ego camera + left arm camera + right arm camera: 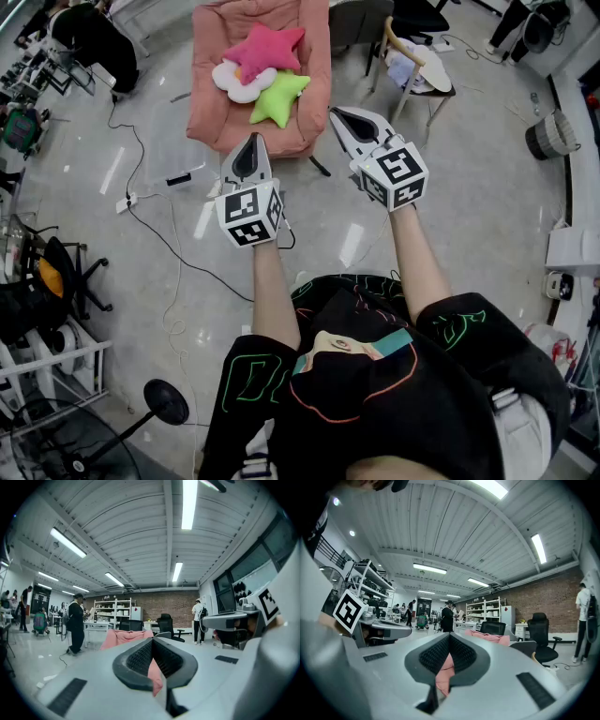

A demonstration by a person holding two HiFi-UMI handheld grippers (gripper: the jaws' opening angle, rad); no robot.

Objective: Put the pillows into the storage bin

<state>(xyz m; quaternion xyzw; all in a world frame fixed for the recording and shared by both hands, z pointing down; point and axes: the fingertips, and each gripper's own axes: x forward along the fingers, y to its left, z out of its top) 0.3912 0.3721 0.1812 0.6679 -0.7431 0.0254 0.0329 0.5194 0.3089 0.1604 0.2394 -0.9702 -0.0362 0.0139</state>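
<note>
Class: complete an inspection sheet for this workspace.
Surface: glossy grey floor.
Job's things: pink star pillow, white flower-shaped pillow and green star pillow piled on pink armchair; storage bin not identified.
Clutter: woven basket, right edge; wooden chair with cloths.
Grippers: left gripper and right gripper shut, empty, level, short of the armchair.
Cables: black cable and white power strip on floor, left.
Surroundings: open workshop, people, shelves, brick wall.

A pink armchair (211,103) stands near a wooden chair (401,47), with a cable (187,262) alongside.

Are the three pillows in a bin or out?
Out: the pink star pillow, white pillow and green star pillow lie on the pink armchair.
</note>
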